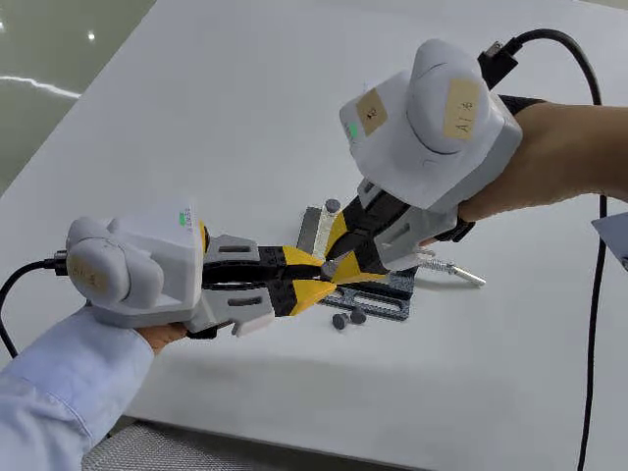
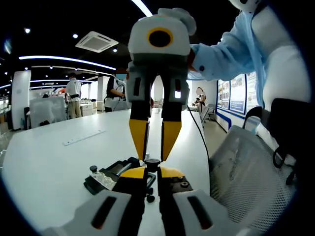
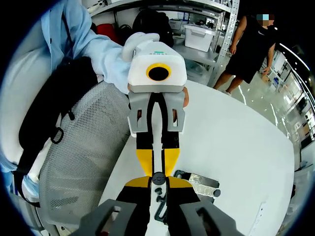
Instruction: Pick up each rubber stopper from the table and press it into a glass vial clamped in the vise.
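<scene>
Both grippers meet tip to tip just above the dark vise point(image 1: 385, 297). A small dark rubber stopper point(image 1: 329, 267) sits where the four yellow tips converge. My left gripper point(image 1: 324, 272) reaches in from the left and my right gripper point(image 1: 334, 263) comes down from the upper right. Both pairs of jaws are closed in on the stopper point(image 2: 151, 164) point(image 3: 158, 178). A glass vial point(image 1: 316, 233) with a dark stopper point(image 1: 333, 206) in its mouth lies at the vise's far end. Two loose stoppers point(image 1: 348, 319) rest on the table in front of the vise.
The vise's metal handle point(image 1: 457, 272) sticks out to the right. A mesh chair point(image 3: 83, 147) stands at the table's near edge. Black cables point(image 1: 595, 255) trail from both grippers. People stand in the background point(image 2: 74, 96).
</scene>
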The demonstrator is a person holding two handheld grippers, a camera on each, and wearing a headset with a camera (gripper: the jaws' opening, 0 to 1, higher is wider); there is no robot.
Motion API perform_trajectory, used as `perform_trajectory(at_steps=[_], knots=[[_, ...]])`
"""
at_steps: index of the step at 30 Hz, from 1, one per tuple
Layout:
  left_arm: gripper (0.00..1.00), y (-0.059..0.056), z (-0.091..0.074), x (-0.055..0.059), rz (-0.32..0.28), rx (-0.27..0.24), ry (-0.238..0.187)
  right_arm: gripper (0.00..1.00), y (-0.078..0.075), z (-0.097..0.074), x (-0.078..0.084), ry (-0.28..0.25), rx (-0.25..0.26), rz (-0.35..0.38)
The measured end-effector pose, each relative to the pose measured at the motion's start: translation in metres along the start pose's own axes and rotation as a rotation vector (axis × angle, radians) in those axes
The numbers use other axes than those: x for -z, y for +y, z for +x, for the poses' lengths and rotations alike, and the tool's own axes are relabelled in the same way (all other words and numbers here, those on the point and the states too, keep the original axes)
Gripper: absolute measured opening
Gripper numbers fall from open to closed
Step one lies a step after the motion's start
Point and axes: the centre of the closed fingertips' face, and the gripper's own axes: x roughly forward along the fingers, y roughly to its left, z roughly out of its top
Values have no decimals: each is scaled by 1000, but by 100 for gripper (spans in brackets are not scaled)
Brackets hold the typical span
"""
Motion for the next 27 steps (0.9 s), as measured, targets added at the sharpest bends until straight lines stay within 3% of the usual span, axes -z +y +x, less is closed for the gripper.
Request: perform_trajectory(at_steps=[11, 27], knots=[[2, -5, 1, 2, 6, 19, 6, 8, 3, 2, 2, 14, -28, -5], [2, -4, 2, 1, 5, 24, 1, 8, 5, 2, 2, 20, -31, -42]])
